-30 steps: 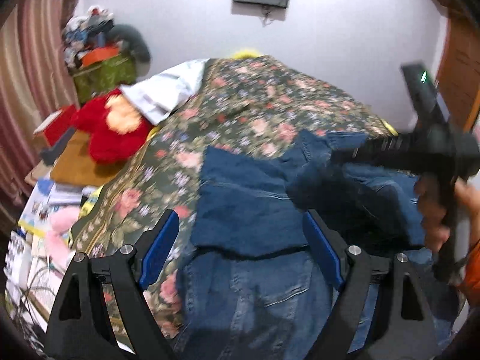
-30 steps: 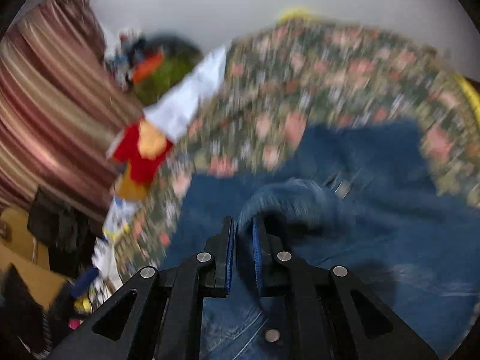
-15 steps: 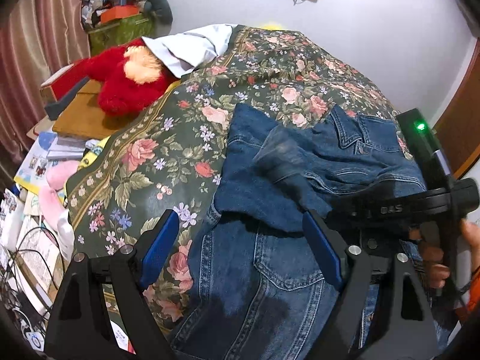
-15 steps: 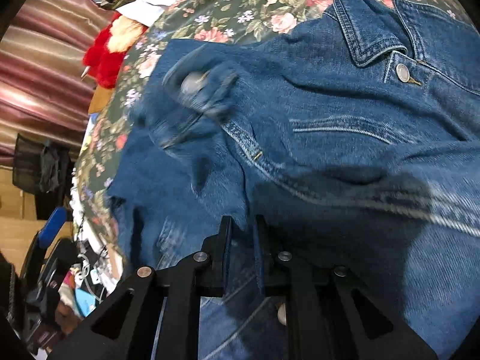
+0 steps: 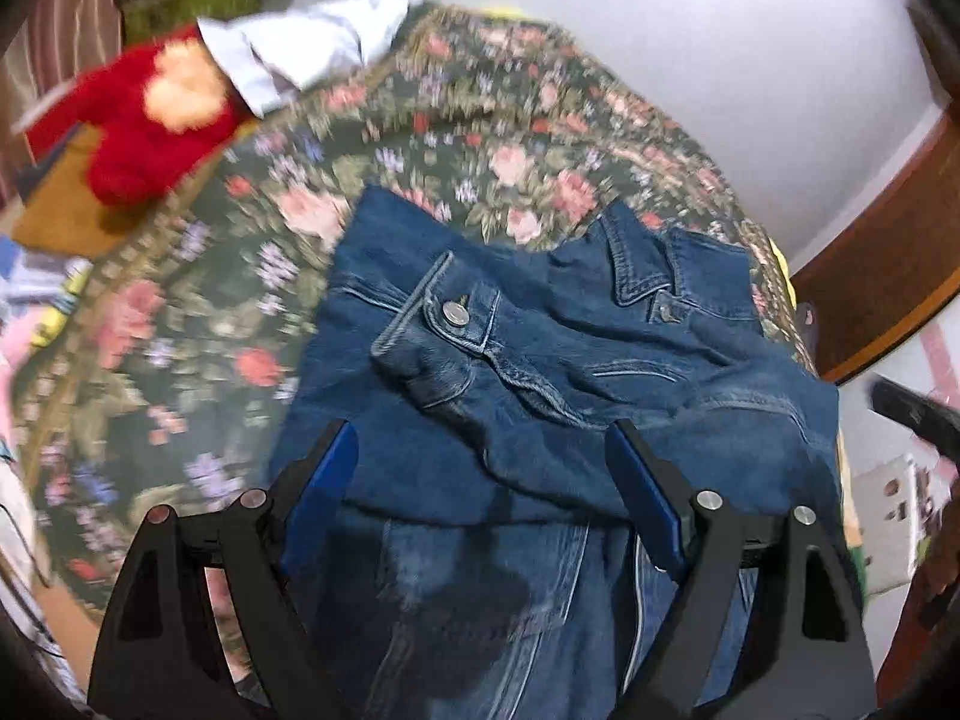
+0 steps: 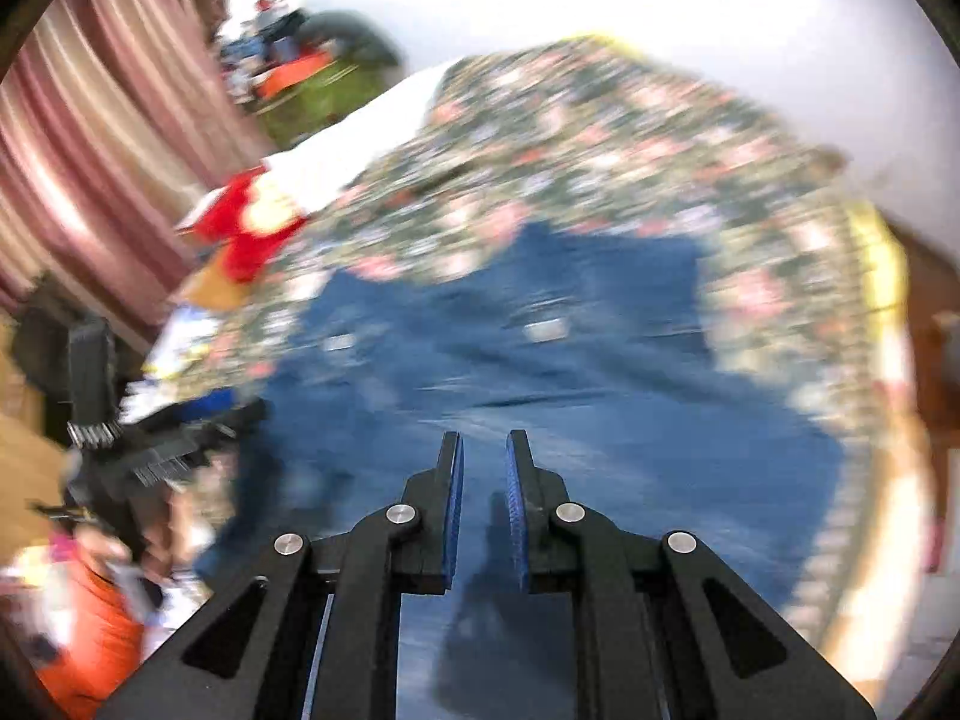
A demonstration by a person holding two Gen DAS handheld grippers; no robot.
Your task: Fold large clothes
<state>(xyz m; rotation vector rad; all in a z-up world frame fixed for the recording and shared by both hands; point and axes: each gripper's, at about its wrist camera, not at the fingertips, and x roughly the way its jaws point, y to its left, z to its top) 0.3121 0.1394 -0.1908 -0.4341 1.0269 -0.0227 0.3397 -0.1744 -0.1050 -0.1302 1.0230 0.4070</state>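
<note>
Since our right tool let go and pulled back slightly parted, the blue denim jacket lies on the floral bedspread with its sleeve loosely across, which could slide off under our wide-open, empty left tool.

floral bedspread | red plush toy beside white pillow | striped curtain

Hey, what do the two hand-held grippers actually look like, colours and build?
Both match. The left hand-held gripper and right hand-held gripper have matte black angular linkage frames with triangular cutouts, silver round pivot bolts and flat blue pads lining the fingers. No cables or markings show.
</note>
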